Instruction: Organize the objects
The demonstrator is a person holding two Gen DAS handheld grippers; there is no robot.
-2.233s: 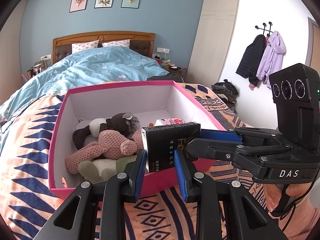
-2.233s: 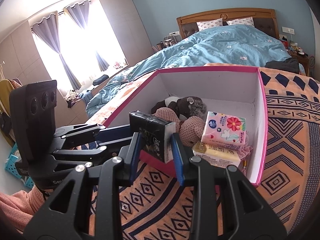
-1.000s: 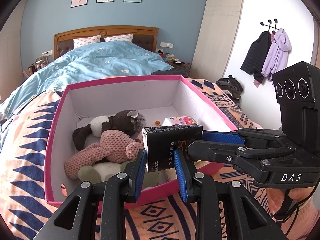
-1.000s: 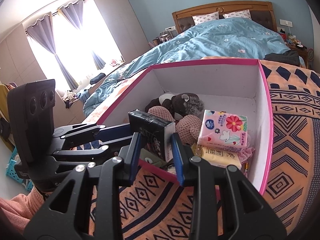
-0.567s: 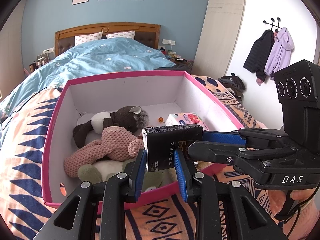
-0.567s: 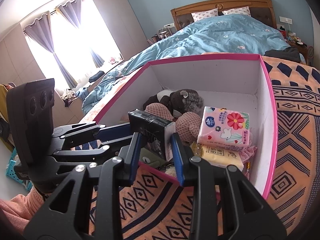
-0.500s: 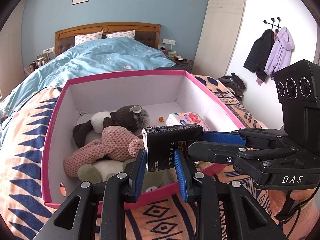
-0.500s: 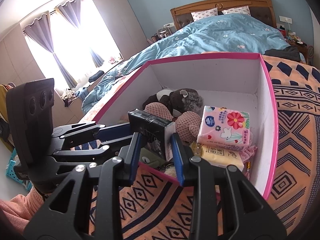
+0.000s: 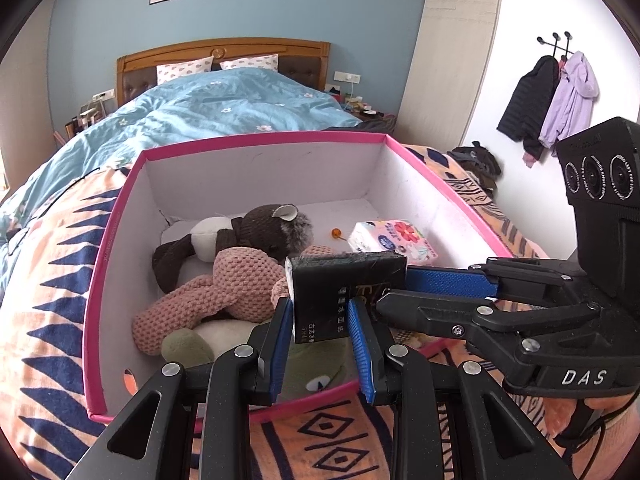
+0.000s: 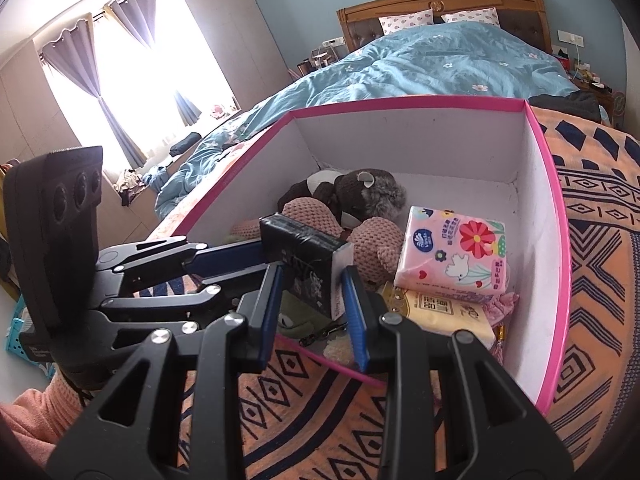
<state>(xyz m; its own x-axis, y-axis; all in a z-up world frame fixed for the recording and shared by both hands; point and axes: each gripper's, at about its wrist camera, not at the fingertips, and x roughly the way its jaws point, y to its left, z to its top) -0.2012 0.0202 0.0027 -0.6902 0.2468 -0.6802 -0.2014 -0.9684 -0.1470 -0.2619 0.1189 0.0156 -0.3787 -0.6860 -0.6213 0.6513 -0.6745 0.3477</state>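
A small black box [image 9: 340, 292] with white lettering is held by both grippers at once, above the near edge of a pink-rimmed white storage box [image 9: 256, 148]. My left gripper [image 9: 320, 316] is shut on its lower part. My right gripper [image 10: 312, 284] is shut on its other end [image 10: 304, 258]; in the left wrist view it comes in from the right [image 9: 404, 288]. In the storage box lie a brown plush toy [image 9: 256, 232], a pink knitted plush [image 9: 228, 284], a green plush [image 9: 308, 368] and a pink tissue pack [image 10: 456, 256].
The storage box sits on an orange and navy patterned blanket [image 10: 600, 240] at the foot of a bed with a blue duvet [image 9: 224, 108]. A yellow tissue pack [image 10: 444, 312] lies under the pink one. Jackets [image 9: 556, 96] hang on the right wall.
Both grippers, still holding the black box together, have moved forward and slightly higher over the storage box's near edge; more of the box's inside shows now.
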